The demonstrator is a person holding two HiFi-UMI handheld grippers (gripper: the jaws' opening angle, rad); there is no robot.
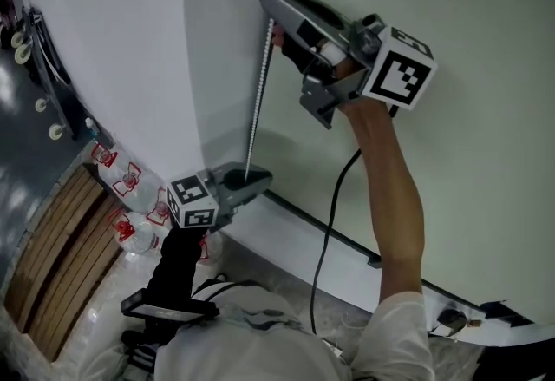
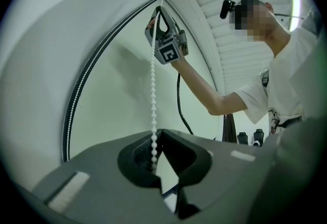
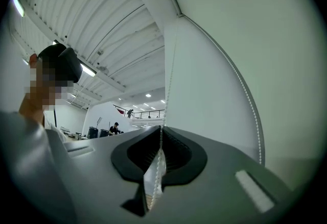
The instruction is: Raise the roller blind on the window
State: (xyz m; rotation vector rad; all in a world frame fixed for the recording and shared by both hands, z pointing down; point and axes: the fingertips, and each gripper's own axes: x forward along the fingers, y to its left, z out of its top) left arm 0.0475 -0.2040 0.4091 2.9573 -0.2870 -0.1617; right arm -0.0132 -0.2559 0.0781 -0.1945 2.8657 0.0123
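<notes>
A white bead chain (image 1: 257, 101) hangs beside the pale roller blind (image 1: 468, 154), which covers the window. My right gripper (image 1: 276, 36) is high on the chain, its jaws closed with the beads (image 3: 162, 139) pinched between them. My left gripper (image 1: 256, 180) is lower on the same strand, pointing level, jaws together around the chain (image 2: 153, 95). The strand runs taut between the two. In the left gripper view the right gripper (image 2: 166, 39) shows above. A second strand of the chain (image 3: 250, 100) curves along the blind's edge.
The blind's dark bottom bar (image 1: 321, 227) runs low across the window. A black cable (image 1: 329, 232) hangs from the right gripper. Several water bottles (image 1: 130, 188) stand on the floor at the left by a wooden slatted pallet (image 1: 61, 258). A white wall (image 1: 113, 41) is left of the chain.
</notes>
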